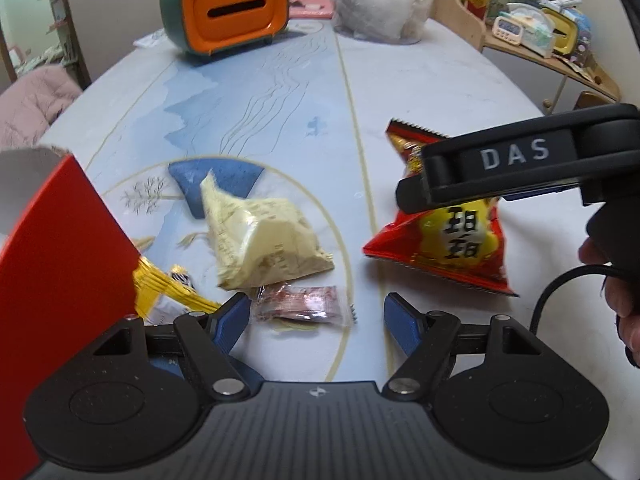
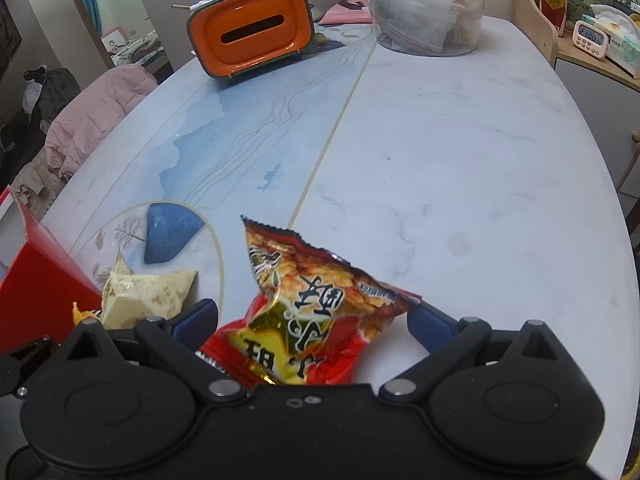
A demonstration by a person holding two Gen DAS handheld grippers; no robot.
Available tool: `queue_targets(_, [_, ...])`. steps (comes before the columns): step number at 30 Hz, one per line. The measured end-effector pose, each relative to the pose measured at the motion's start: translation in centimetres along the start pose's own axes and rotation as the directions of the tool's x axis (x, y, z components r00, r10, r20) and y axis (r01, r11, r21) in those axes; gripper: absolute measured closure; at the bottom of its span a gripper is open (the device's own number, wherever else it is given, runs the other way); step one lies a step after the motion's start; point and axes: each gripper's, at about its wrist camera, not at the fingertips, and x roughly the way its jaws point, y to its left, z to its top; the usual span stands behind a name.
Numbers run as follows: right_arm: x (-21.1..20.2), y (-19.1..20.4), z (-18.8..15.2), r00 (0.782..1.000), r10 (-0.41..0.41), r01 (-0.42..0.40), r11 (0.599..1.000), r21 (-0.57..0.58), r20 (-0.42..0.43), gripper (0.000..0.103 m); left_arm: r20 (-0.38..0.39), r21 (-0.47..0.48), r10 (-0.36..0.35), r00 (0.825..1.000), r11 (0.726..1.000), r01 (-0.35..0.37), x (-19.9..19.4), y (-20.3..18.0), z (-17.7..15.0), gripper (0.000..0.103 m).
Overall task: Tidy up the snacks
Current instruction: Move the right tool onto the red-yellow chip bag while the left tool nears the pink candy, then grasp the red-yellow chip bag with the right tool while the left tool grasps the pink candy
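Note:
A small pink-and-clear wrapped snack (image 1: 304, 306) lies on the table between the blue pads of my left gripper (image 1: 318, 320), which stands open and does not press on it. A pale yellow packet (image 1: 264, 240) lies just beyond it, with a gold wrapper (image 1: 168, 288) to its left against an open red box (image 1: 60, 260). My right gripper (image 2: 314, 320) is open and straddles a red and yellow chip bag (image 2: 320, 312) lying on the table. The bag's right corner meets the right pad. From the left wrist view, a black finger (image 1: 440, 184) of that gripper hangs over the chip bag (image 1: 460, 248).
An orange and green tissue box (image 1: 236, 8) and a clear tub of plastic bags (image 2: 424, 4) stand at the far end of the marble table (image 2: 460, 160). A pink jacket (image 2: 100, 116) lies over a chair at left. A wooden shelf (image 1: 540, 52) is at right.

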Motion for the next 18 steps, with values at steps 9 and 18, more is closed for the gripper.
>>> queue_targets(9, [0.88,-0.36,-0.09,1.000,0.007,-0.007,1.000,0.013,-0.009,0.023,0.007,-0.015,0.018,1.000,1.000,-0.018,0.37,0.38,0.11,0.047])
queue_targets(18, [-0.07,-0.48,-0.63,0.999,0.010,-0.011,1.000,0.014,0.035,0.037,0.009,0.002,0.015,1.000,1.000,-0.015,0.25,-0.23,0.12,0.067])
